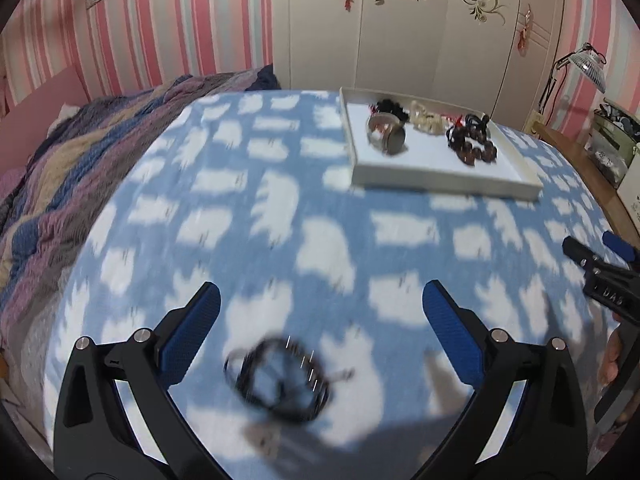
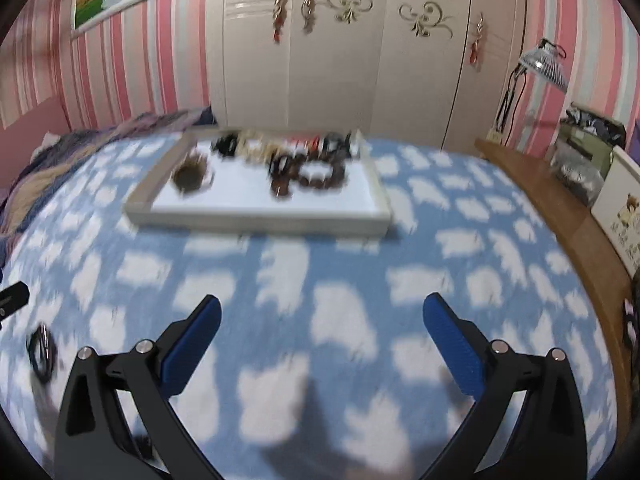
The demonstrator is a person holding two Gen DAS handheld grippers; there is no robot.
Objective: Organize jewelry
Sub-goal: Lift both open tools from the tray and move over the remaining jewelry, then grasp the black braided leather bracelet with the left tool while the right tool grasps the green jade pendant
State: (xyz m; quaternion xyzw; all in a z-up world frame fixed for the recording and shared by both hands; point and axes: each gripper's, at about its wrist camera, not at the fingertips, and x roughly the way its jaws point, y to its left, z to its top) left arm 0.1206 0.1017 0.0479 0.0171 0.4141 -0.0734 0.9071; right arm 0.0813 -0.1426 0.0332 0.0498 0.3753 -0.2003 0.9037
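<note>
Tray (image 1: 440, 178) beyond; bracelet (image 1: 276, 380) near.

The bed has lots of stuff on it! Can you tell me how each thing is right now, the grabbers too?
Left gripper: open, holding nothing.
Right gripper: open, holding nothing.
Black bracelet: lying loose on the bedspread, outside the tray.
White tray: flat on the bedspread, holding jewelry.
Brown bead bracelet: inside the tray.
Cream bead bracelet: inside the tray, near its back.
Wardrobe doors: closed.
</note>
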